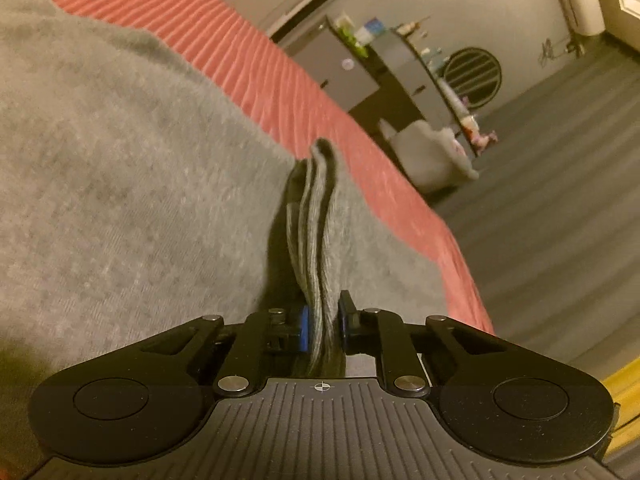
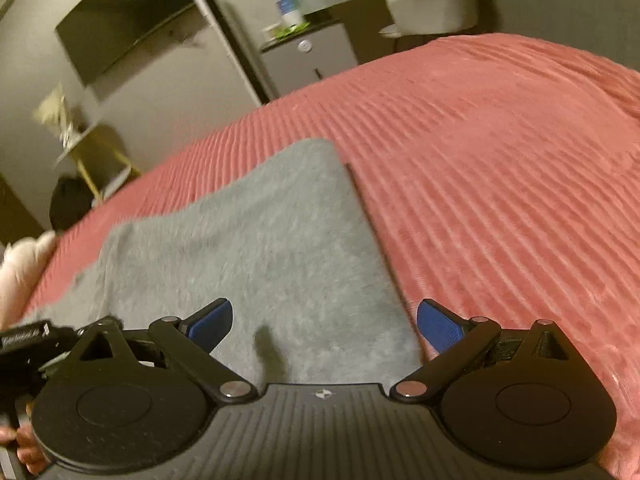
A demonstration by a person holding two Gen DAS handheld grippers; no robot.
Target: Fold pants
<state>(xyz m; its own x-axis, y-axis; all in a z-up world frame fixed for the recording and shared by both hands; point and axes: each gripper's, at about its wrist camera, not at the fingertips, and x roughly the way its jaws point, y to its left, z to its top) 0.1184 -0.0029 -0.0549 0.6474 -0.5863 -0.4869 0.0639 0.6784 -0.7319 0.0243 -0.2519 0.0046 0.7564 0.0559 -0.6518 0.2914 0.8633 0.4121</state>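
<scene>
Your left gripper (image 1: 323, 320) sits nearest the lens, its two blue pads (image 1: 305, 326) pressed together on a bunched edge of the grey pants (image 1: 132, 184); at least three stacked layers of cloth stand up between the jaws and run forward to a raised corner; one pair of pants counted, lying on the one red ribbed bedspread (image 1: 256, 68), its near part close to the bed edge on the right of the left wrist view; grey floor (image 1: 560, 184) beyond that edge. Your right gripper (image 2: 324, 322) is spread wide, two blue pads (image 2: 438, 326) well apart with nothing pinched; it hovers over a flat folded section of the same pants, whose right edge runs straight toward a far corner; whether the pads touch the cloth cannot be told. One hand (image 2: 24, 452) shows partly at the lower left of the right wrist view; one white cabinet (image 2: 312, 58) and one pale chair (image 2: 436, 4) stand past the bed; both views are motion-blurred.
</scene>
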